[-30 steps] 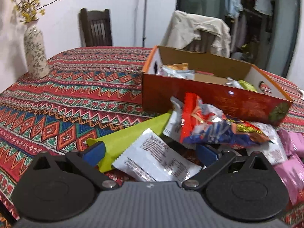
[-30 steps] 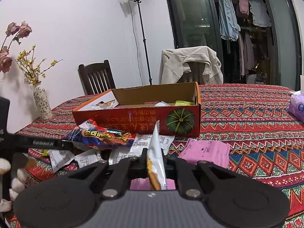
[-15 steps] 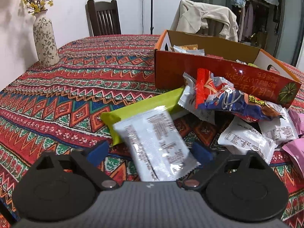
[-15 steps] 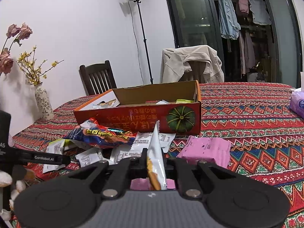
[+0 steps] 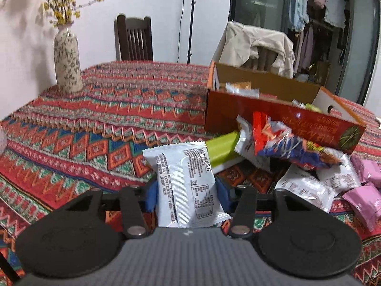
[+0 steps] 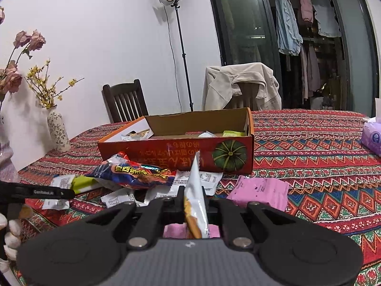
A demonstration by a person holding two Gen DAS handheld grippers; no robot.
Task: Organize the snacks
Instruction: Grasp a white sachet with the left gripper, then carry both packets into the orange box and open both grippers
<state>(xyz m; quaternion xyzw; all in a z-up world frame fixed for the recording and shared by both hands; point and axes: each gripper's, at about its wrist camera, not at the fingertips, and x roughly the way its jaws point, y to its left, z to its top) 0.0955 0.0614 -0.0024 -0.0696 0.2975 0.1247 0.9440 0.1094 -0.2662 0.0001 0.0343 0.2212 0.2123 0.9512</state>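
1. Snacks seen from the left wrist view: loose packets heaped on the patterned surface (image 5: 100, 124), near and right of the orange cardboard box (image 5: 281, 119). White sachet (image 5: 188, 186) standing between the blue pads of the left tongs (image 5: 187, 194), jaws closing, pads at its two edges. Green packet (image 5: 221, 150) just behind it, blue-and-red crinkled bag (image 5: 293, 147) leaning on the box's near wall, pink packets (image 5: 366, 190) at far right. A few snacks already inside the box. Flowered vase (image 5: 66, 59) far left, well apart from the pile.

2. Same snacks from the right wrist view: right tongs (image 6: 195, 205) clenched on a thin white-and-orange packet (image 6: 196, 197) held edge-up. Box (image 6: 176, 152) straight ahead, far side of the pile; pink packet (image 6: 259, 190) near right; purple tissue pack (image 6: 372, 138) far right. Left tool's black arm (image 6: 35, 191) reaching in from the left edge.

3. Risks, as a judgement: slick film, air-puffed sachet, grip only at the edges, so likely to buckle or squirt out as the squeeze finishes or on lifting. Green packet touching behind could get dragged along. Crinkled bag propped against the wall could be knocked or block the low path to the box. Right packet, pinched near its bottom, may flop over the rim and miss.
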